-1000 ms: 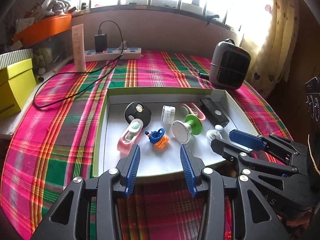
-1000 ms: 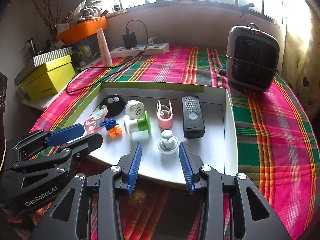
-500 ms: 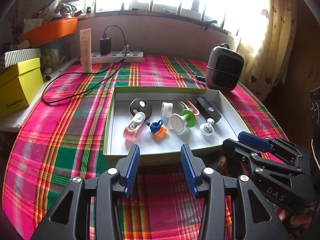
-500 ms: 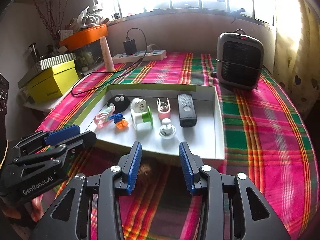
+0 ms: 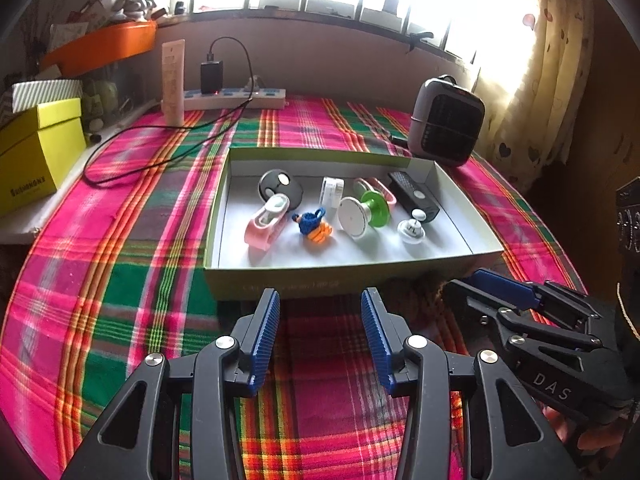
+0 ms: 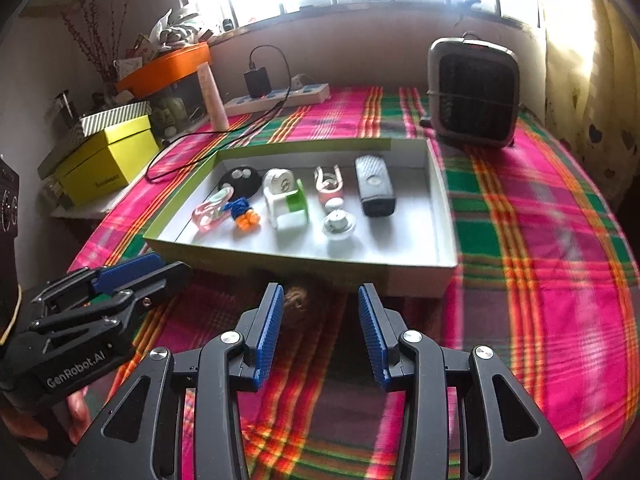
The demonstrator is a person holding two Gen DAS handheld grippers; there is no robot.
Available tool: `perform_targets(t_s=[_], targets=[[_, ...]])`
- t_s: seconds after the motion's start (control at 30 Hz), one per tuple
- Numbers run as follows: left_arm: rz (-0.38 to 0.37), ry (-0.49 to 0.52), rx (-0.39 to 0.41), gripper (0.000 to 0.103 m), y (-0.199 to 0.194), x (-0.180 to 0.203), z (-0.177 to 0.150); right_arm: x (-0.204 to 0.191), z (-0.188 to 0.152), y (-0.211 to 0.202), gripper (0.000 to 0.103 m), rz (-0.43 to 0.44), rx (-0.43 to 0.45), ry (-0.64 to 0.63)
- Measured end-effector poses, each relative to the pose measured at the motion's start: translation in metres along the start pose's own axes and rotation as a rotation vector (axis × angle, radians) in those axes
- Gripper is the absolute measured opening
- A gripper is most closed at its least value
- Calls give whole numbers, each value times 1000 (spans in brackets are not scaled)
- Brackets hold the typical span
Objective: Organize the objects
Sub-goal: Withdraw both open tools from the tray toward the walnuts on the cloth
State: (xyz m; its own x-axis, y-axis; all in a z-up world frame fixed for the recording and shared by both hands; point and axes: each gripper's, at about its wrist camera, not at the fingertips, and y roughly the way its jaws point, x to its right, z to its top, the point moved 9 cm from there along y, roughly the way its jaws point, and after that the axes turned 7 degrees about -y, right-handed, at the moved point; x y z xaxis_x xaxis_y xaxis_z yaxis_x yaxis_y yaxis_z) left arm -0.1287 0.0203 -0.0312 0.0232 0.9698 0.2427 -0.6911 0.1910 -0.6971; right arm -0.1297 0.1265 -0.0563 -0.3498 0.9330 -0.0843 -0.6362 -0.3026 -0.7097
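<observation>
A shallow green-sided box (image 5: 348,280) (image 6: 444,216) with a white floor sits on the plaid tablecloth. It holds a black disc (image 5: 280,188), a pink case (image 5: 266,224), a blue-orange knot (image 5: 314,226), a white tape roll (image 5: 332,190), a green-white spool (image 5: 362,216), a pink clip (image 5: 380,188), a black remote (image 5: 414,196) and a white knob (image 5: 410,230). My left gripper (image 5: 320,312) is open and empty just before the box's near wall. My right gripper (image 6: 320,304) is open and empty, also before the box; it shows in the left wrist view (image 5: 472,284).
A grey heater (image 5: 446,120) stands behind the box at the right. A power strip (image 5: 236,96) with a charger and black cable lies at the back. A yellow box (image 5: 36,156) and an orange tub (image 5: 100,44) stand at the left. A curtain (image 5: 532,60) hangs right.
Both grippers have pulled back from above the box towards the table's near side. The box now lies farther ahead. Both stayed open and empty.
</observation>
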Motion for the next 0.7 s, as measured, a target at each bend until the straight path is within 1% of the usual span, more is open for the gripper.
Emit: perform_targets(t_s=[0.37, 0.47, 0.6, 0.7], targets=[[-16, -7, -18, 41, 3, -1, -4, -8, 0, 13, 40, 5, -29, -21], [-16, -11, -20, 41, 4, -2, -3, -6, 0, 13, 40, 8, -32, -8], [-18, -16, -25, 41, 6, -2, -4, -5, -2, 13, 40, 38, -36, 20], [-19, -17, -24, 41, 5, -2, -5, -2, -3, 13, 40, 39, -38, 32]])
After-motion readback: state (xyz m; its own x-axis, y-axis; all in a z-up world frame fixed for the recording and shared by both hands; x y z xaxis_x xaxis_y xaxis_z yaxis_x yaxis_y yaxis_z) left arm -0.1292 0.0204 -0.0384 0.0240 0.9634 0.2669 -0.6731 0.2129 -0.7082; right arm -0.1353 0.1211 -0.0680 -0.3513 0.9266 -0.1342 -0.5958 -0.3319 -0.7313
